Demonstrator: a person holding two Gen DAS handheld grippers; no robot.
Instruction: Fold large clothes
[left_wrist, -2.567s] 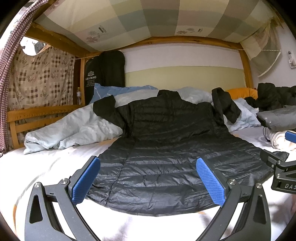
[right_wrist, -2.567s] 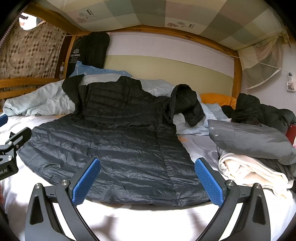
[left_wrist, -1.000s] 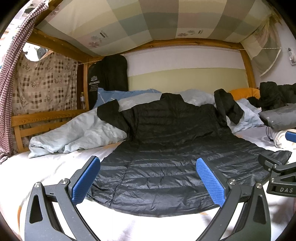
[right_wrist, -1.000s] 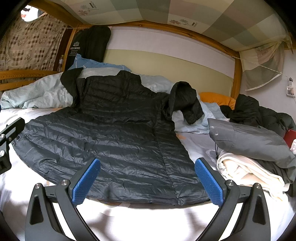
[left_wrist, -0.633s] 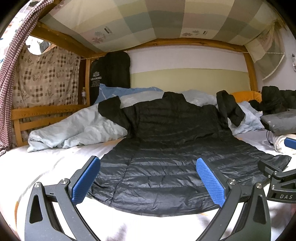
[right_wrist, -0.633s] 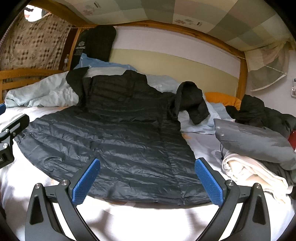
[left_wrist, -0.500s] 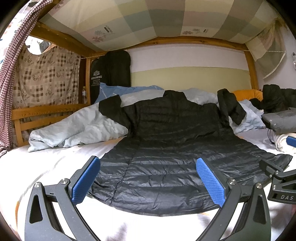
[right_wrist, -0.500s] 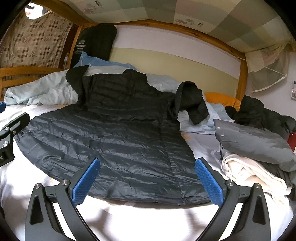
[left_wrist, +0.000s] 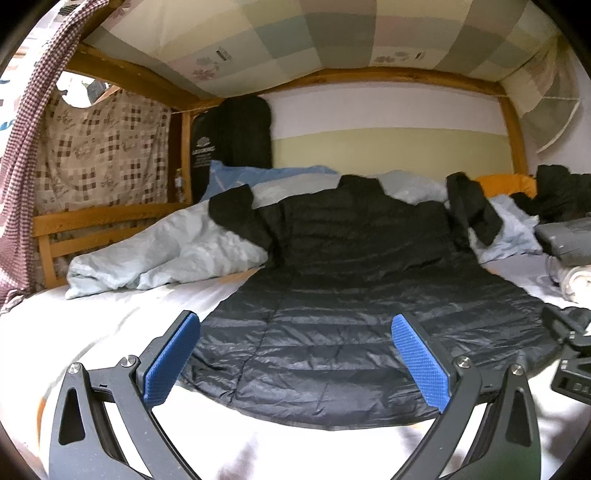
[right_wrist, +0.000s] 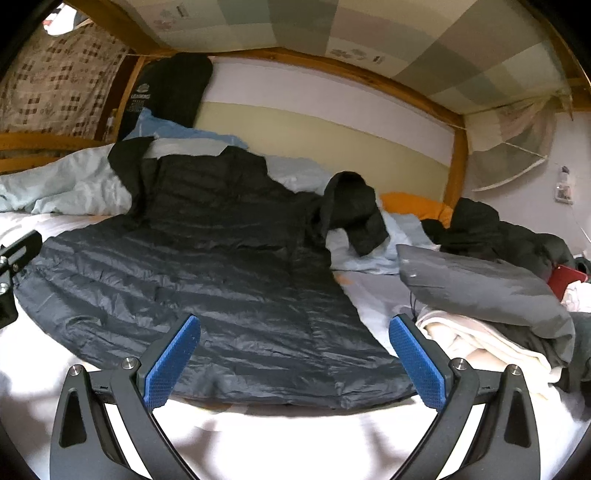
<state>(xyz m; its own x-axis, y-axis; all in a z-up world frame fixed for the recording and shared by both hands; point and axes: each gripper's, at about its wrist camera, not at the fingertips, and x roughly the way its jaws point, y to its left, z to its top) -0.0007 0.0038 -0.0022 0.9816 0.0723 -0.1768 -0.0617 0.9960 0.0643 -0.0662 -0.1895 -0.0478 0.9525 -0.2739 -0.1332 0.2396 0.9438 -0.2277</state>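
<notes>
Black puffer jacket (left_wrist: 354, 295) laid flat on the bed (left_wrist: 110, 314), hem at near edge. Left tool (left_wrist: 295, 354) & right tool (right_wrist: 293, 356) both spread wide, holding nothing.

left wrist: low, near hem | right wrist: likewise | shared: jacket (left_wrist: 354, 295)

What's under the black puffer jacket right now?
The black puffer jacket lies spread on the white sheet; its shoulders and sleeves rest on the pale blue duvet. Anything beneath its body is hidden.
</notes>
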